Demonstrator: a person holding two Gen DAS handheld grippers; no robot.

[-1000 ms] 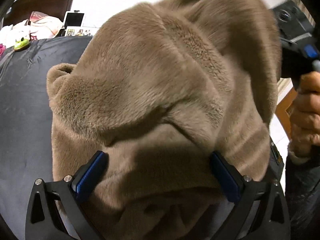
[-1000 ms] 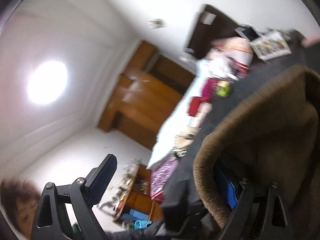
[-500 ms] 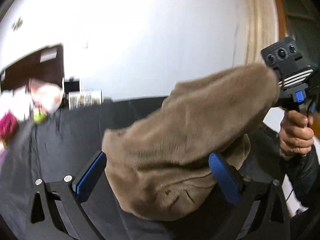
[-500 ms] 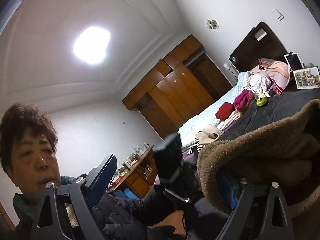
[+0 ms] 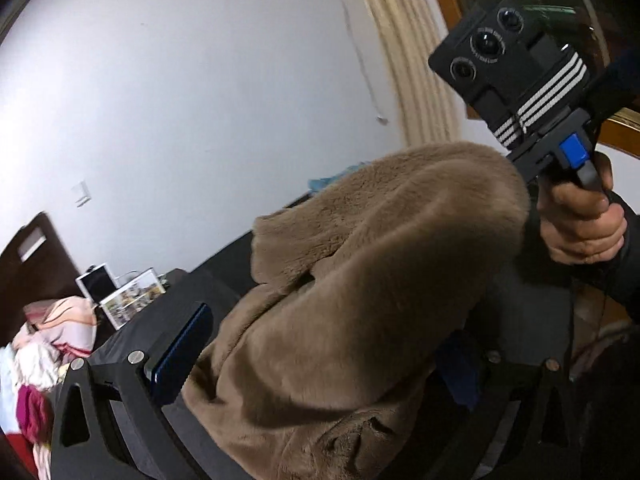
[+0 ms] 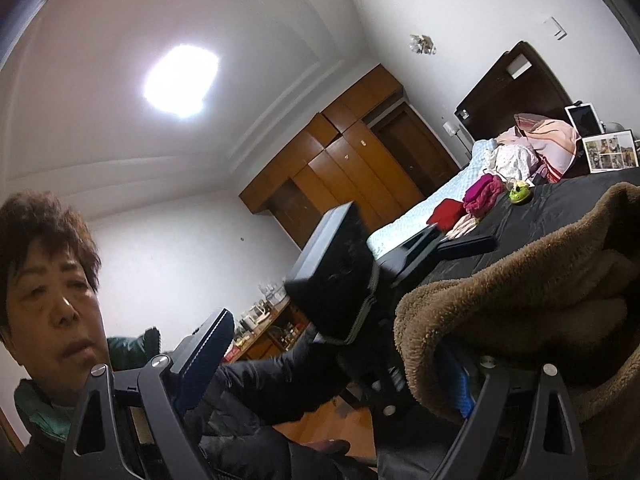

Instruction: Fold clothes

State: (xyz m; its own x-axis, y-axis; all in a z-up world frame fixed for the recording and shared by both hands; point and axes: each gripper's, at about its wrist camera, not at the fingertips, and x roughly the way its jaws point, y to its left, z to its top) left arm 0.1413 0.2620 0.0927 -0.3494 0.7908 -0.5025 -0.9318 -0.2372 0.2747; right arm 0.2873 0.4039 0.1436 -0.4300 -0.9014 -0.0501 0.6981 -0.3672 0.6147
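Left gripper [image 5: 320, 368]: we see its jaws spread wide, the brown fleece lying between them and draped over the right-hand finger; the left blue pad [image 5: 182, 354] stands clear of the cloth, so nothing is pinched here.
Right gripper [image 6: 340, 376]: we find its jaws likewise parted; the left finger [image 6: 204, 356] is bare in the air, while the right finger is buried under a fold of the fleece, so we see it hooked over that finger, not clamped.
Brown fleece garment [image 5: 360, 300]: we see it lifted off the bed, bunched and hanging across both tools; in the right wrist view its thick rolled edge [image 6: 500, 300] curls over the finger at the lower right.
Right hand [image 5: 580, 228]: in the left wrist view we see it wrapped round the handle of the other tool, just beside the upper edge of the fleece, with the black camera block [image 5: 516, 68] above it.
Person [image 6: 44, 280]: we see them close behind the right tool, in a dark jacket with a green collar.
Bed [image 6: 560, 204]: it lies beyond under a dark cover, with a pile of pink and red clothes [image 6: 480, 196] and a small green toy [image 6: 519, 192] near the head end.
Far side: we make out a framed photo collage [image 6: 610, 150], a dark headboard [image 6: 512, 88] and a wooden wardrobe [image 6: 340, 168] against the white walls.
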